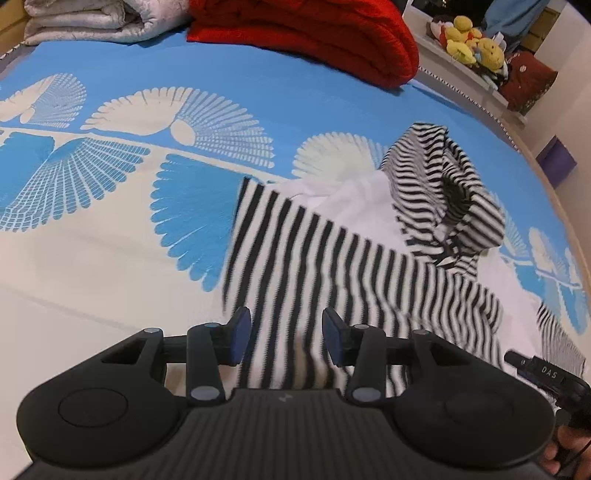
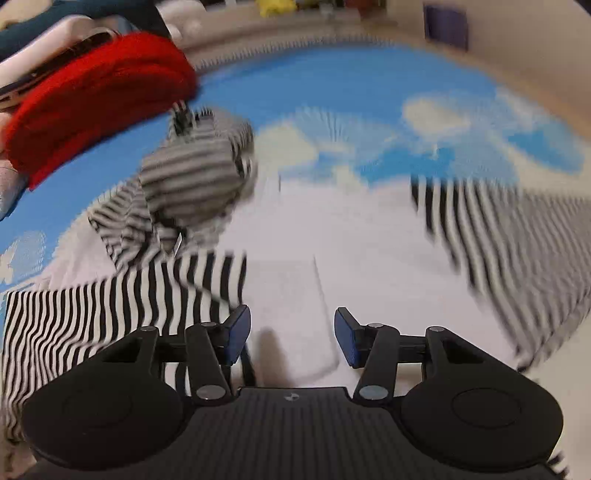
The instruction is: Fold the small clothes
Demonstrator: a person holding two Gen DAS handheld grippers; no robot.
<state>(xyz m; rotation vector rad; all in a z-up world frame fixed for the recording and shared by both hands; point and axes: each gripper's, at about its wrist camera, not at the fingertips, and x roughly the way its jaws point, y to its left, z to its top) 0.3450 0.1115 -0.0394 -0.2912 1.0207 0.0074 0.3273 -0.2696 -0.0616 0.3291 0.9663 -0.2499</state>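
Blur smears striped garment [image 2: 122,317] beside parted right gripper [image 2: 291,338].

A thick red knitted blanket [image 1: 306,37] lies folded on the blue-and-cream patterned bedspread [image 1: 110,155], beside a grey quilted blanket [image 1: 85,20]; yellow plush toys [image 1: 469,40] crowd a side shelf.

1 striped garment [image 1: 332,266], 1 red blanket [image 1: 314,33], approx. 4 plushies [image 1: 469,37].

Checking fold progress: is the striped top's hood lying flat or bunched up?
Bunched up. The hood stands in a crumpled heap above the flat striped body, stripes running every way.
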